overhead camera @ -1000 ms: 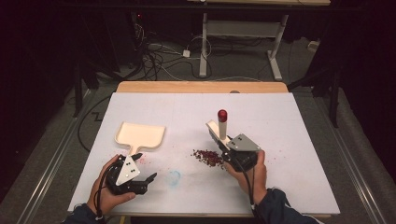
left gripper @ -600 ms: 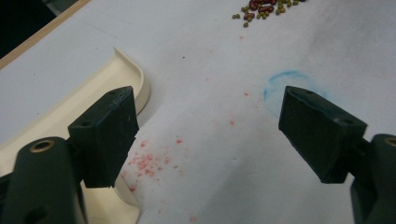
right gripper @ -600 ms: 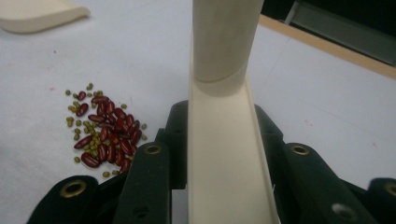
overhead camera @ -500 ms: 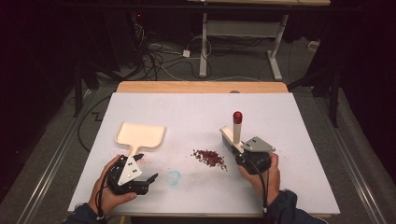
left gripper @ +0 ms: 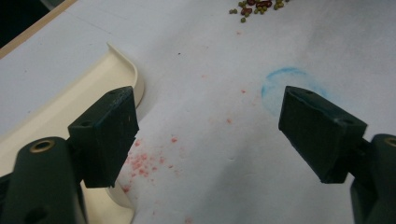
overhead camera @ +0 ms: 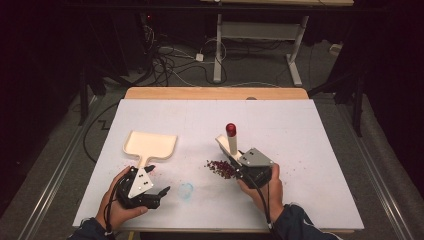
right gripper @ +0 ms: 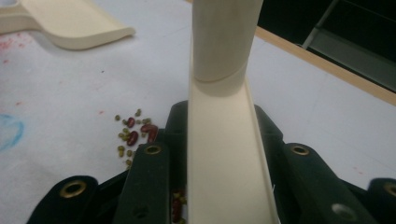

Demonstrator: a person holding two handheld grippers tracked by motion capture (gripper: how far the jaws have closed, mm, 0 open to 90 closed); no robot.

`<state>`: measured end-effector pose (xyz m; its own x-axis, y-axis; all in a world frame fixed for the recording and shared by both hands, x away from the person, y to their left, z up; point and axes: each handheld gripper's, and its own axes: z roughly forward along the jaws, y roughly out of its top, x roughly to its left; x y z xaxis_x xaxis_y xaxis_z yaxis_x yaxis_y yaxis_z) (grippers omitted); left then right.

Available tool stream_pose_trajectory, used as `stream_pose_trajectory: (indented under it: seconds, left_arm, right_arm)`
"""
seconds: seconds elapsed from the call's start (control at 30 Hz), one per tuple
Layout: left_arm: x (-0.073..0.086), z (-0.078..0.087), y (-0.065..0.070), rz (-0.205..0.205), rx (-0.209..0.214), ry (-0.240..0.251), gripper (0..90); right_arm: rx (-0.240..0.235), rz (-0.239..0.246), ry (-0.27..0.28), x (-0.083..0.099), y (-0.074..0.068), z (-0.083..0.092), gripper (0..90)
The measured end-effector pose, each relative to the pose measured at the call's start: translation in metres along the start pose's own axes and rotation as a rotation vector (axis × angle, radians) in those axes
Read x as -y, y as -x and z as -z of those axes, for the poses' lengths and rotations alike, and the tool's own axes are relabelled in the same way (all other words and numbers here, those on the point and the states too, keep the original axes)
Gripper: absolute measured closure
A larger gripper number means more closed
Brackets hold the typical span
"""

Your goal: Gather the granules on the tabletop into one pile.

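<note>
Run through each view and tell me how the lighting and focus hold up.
High view: the white table is evenly lit, the room behind it nearly black, the whole picture soft. Left gripper view: the jaws are sharp, the dustpan beside them crisp, the beans at the top slightly soft. Right gripper view: the brush handle is close and blurred at its top.

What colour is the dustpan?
Cream; the dustpan shows best in the high view.

Black gripper (overhead camera: 148, 191) jaws, brass screws; grey plates; dark sleeves.
</note>
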<state>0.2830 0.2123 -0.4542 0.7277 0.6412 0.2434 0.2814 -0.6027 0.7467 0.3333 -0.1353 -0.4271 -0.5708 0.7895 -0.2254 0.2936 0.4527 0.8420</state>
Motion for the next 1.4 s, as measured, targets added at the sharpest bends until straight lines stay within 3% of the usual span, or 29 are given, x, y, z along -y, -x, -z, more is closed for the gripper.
stream_pose_trajectory:
  seconds: [0.1,0.27,0.37,0.4,0.5,0.53,0.63,0.77,0.9,1.03,1.27,1.4]
  left_arm:
    - [0.001,0.002,0.000,-0.005,-0.004,-0.001,19.1]
    - [0.001,0.003,-0.003,0.010,-0.013,0.008,19.1]
    - [0.000,0.003,-0.003,0.004,-0.011,0.007,19.1]
    - [0.000,0.003,-0.003,0.004,-0.011,0.007,19.1]
    - [0.000,0.003,-0.002,0.003,-0.008,0.007,19.1]
    - [0.000,0.003,-0.002,0.004,-0.009,0.007,19.1]
    - [0.000,0.002,-0.003,0.004,-0.006,0.005,19.1]
    - [-0.001,0.002,-0.003,0.036,0.015,0.021,19.5]
    - [-0.004,0.002,-0.004,0.050,0.023,0.046,19.7]
    - [-0.002,0.001,-0.005,0.066,0.037,0.034,19.7]
    - [-0.001,-0.001,-0.003,0.071,0.053,0.031,19.8]
    - [-0.001,0.000,-0.002,0.060,0.048,0.031,19.8]
  right_arm:
    - [-0.057,-0.044,0.048,0.000,0.016,0.009,67.6]
    - [-0.264,-0.026,0.118,0.003,0.029,0.025,67.5]
    - [-0.410,0.020,0.128,0.005,0.027,0.027,67.5]
    - [-0.469,0.058,0.125,0.005,0.025,0.027,67.5]
    - [-0.588,0.143,0.124,0.007,0.020,0.024,67.4]
    - [-0.653,0.178,0.136,0.009,0.019,0.021,67.5]
    - [-0.736,0.208,0.126,0.015,0.022,0.006,67.5]
    - [-0.780,0.247,0.092,0.020,0.031,-0.019,67.6]
    - [-0.808,0.235,0.099,0.014,0.043,-0.040,67.5]
    - [-0.832,0.231,0.093,0.009,0.047,-0.053,67.4]
    - [-0.787,0.277,0.093,-0.002,0.048,-0.057,67.4]
    - [-0.782,0.249,0.120,-0.006,0.045,-0.053,67.4]
